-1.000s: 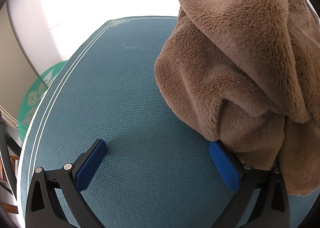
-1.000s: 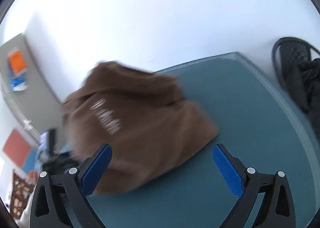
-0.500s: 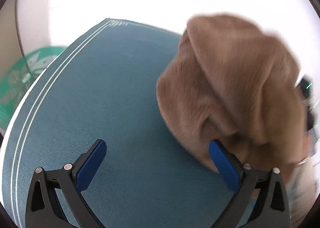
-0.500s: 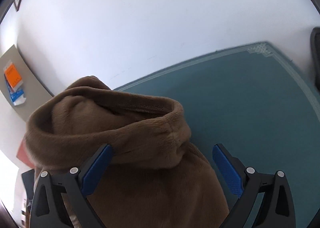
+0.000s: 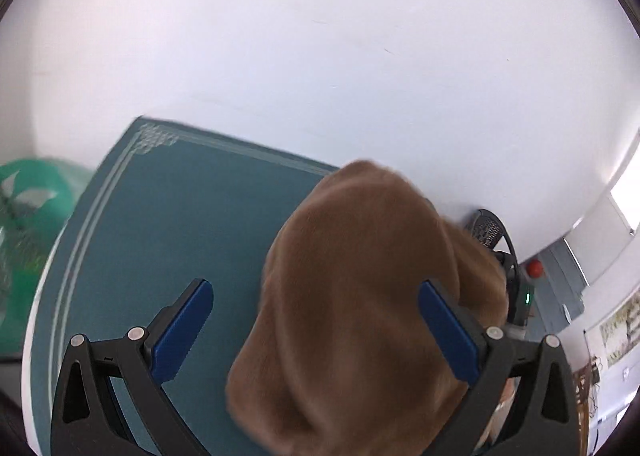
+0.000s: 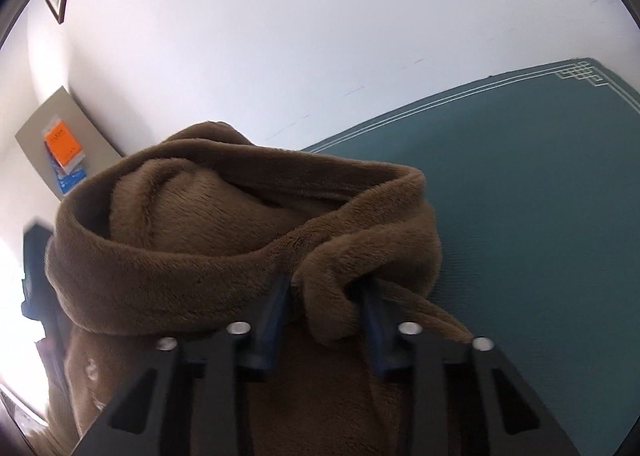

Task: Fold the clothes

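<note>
half a second ago the right gripper (image 6: 326,296) stood spread over the brown fleece hoodie (image 6: 224,240); now its jaws are closing on a bunched fold of the hood's hem. the left gripper (image 5: 316,330) stays spread wide, the hoodie's bulk now between its pads (image 5: 182,330) (blurred there). the hoodie sits near the teal mat's (image 6: 540,184) far edge. bare mat lies open to its right, and to its left in the left view.

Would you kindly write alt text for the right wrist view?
The right claw is closing on a bunched fold of a brown fleece hoodie, its blue pads pressing the fabric. The garment lies on a teal mat before a white wall.
</note>
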`<state>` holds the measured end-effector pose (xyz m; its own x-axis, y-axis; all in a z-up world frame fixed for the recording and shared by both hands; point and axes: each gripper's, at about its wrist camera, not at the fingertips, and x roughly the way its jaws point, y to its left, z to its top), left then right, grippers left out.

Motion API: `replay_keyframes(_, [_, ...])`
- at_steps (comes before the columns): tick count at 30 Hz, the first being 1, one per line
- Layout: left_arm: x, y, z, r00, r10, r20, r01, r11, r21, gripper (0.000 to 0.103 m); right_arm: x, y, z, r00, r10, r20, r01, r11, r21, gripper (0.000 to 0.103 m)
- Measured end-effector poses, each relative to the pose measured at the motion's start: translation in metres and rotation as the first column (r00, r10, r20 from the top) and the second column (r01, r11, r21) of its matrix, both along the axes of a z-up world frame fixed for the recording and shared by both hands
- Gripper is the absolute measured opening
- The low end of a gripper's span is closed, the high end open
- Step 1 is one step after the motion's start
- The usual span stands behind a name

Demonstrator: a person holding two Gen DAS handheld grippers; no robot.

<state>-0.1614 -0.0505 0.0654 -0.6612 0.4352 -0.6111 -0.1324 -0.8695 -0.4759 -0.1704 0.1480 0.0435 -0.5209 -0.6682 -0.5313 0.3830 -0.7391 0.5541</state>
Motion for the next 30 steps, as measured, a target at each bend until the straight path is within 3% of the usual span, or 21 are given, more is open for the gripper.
replay_keyframes(8, [-0.102, 0.035, -0.009, 0.985, -0.126, 0.116, 0.110, 0.985, 0.132, 0.103, 0.003, 0.002, -0.002, 1.000, -0.011, -0.013, 0.011, 1.000, 0.023, 0.027])
replay_keyframes(12, [-0.119, 0.065, -0.011, 0.963, -0.189, 0.191, 0.171, 0.980, 0.103, 0.103, -0.001, 0.006, -0.004, 1.000, -0.008, -0.001, 0.008, 1.000, 0.005, 0.027])
replay_keyframes(15, [-0.130, 0.081, -0.021, 0.952, -0.182, 0.248, 0.178, 0.983, 0.038, 0.103, -0.002, 0.007, -0.006, 1.000, -0.009, 0.008, 0.009, 1.000, -0.006, 0.027])
replay_keyframes(17, [-0.133, 0.085, -0.028, 0.946, -0.167, 0.277, 0.165, 0.986, 0.032, 0.103, -0.004, 0.008, -0.007, 1.000, -0.010, 0.010, 0.010, 1.000, -0.007, 0.027])
replay_keyframes(19, [-0.133, 0.085, -0.033, 0.944, -0.146, 0.297, 0.142, 0.989, 0.034, 0.092, -0.006, 0.008, -0.008, 1.000, -0.012, 0.008, 0.012, 1.000, -0.004, 0.027])
replay_keyframes(21, [-0.127, 0.079, -0.039, 0.940, -0.115, 0.322, 0.104, 0.993, 0.053, 0.049, -0.008, 0.008, -0.010, 1.000, -0.014, 0.004, 0.014, 1.000, -0.001, 0.027])
replay_keyframes(23, [-0.120, 0.074, -0.045, 0.935, -0.086, 0.344, 0.065, 0.995, 0.071, 0.026, -0.010, 0.009, -0.010, 1.000, -0.018, -0.001, 0.018, 1.000, 0.004, 0.027])
replay_keyframes(26, [-0.098, 0.063, -0.037, 0.949, -0.045, 0.313, 0.015, 0.995, 0.098, 0.017, -0.009, 0.010, -0.009, 0.999, -0.034, -0.021, 0.035, 0.999, 0.030, 0.027])
replay_keyframes(30, [-0.063, 0.053, -0.013, 0.971, -0.001, 0.238, -0.034, 0.989, 0.144, 0.015, 0.003, 0.015, 0.011, 0.992, -0.069, -0.101, 0.077, 0.994, 0.082, 0.027])
